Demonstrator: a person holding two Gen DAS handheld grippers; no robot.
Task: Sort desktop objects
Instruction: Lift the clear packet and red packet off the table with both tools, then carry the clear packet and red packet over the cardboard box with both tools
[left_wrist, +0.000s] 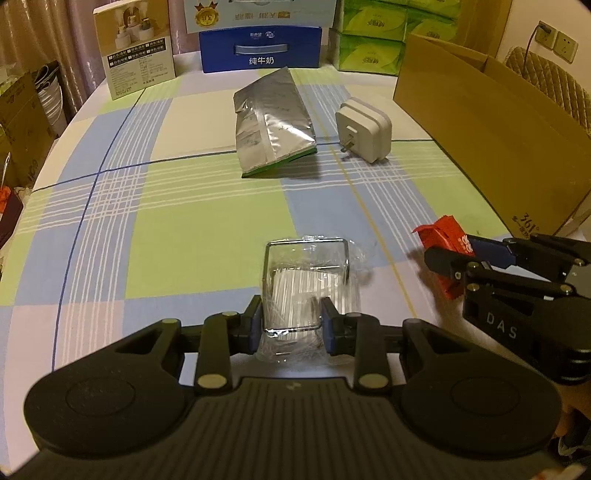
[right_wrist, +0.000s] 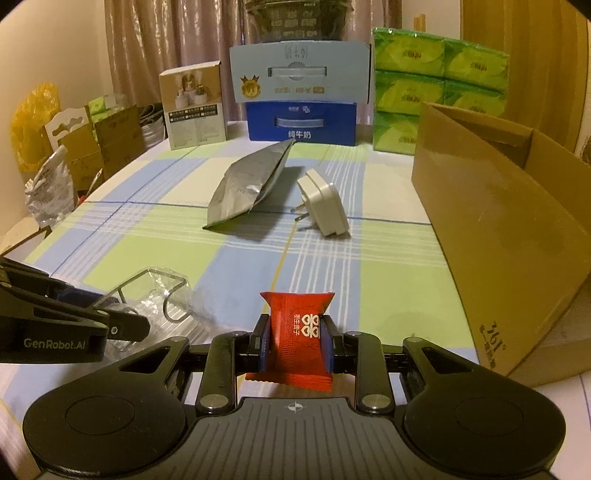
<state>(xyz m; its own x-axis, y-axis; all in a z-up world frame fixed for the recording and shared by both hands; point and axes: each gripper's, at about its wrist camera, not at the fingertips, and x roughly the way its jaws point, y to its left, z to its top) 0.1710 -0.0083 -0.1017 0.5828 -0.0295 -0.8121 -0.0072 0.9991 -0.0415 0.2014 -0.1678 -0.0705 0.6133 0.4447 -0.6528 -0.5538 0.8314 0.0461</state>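
Note:
My left gripper (left_wrist: 291, 314) is shut on a clear plastic packet with a wire frame inside (left_wrist: 310, 280), low over the checked tablecloth (left_wrist: 177, 206). In the right wrist view this clear packet (right_wrist: 162, 295) sits at the lower left, with the left gripper (right_wrist: 107, 310) around it. My right gripper (right_wrist: 297, 332) is shut on a small red sweet packet (right_wrist: 297, 314), its pads pressing both sides. The left wrist view shows the red packet (left_wrist: 441, 236) and the right gripper (left_wrist: 461, 254) at the right edge. A silver foil pouch (left_wrist: 273, 122) and a white plug adapter (left_wrist: 364, 129) lie farther back.
An open brown cardboard box (left_wrist: 480, 129) stands along the table's right side. At the back are a blue milk carton (left_wrist: 260, 50), green tissue packs (left_wrist: 373, 37) and a small product box (left_wrist: 136, 48). Bags and cartons crowd the floor past the table's left edge (right_wrist: 48, 199).

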